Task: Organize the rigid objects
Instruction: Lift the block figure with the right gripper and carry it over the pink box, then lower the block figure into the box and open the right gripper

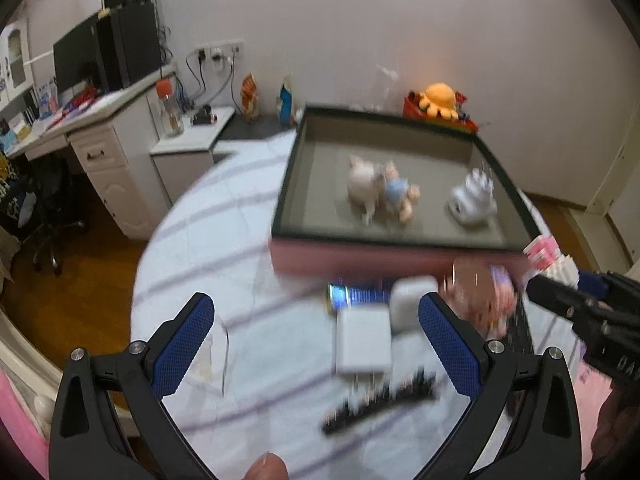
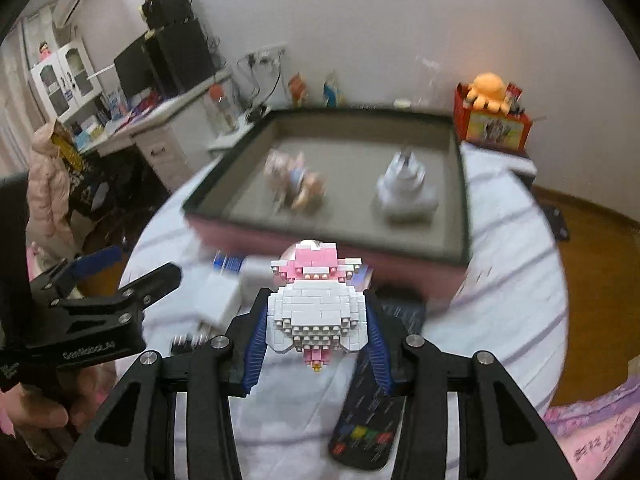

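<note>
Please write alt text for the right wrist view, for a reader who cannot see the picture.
The right tongs are shut on a pink and white brick figure, held above a remote control on a striped cloth. Ahead sits an open box holding a small pig toy and a white charger; the left tongs show at the left.

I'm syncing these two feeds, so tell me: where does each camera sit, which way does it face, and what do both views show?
Left wrist: sits on the left gripper, open, facing over the white charger toward the tray; a fingertip shows at the bottom edge, the right gripper at the right edge.
Right wrist: sits on the right gripper, shut on the brick figure, facing the tray; the left gripper and a hand show at left.
Shared: tray, charger, orange plush.
</note>
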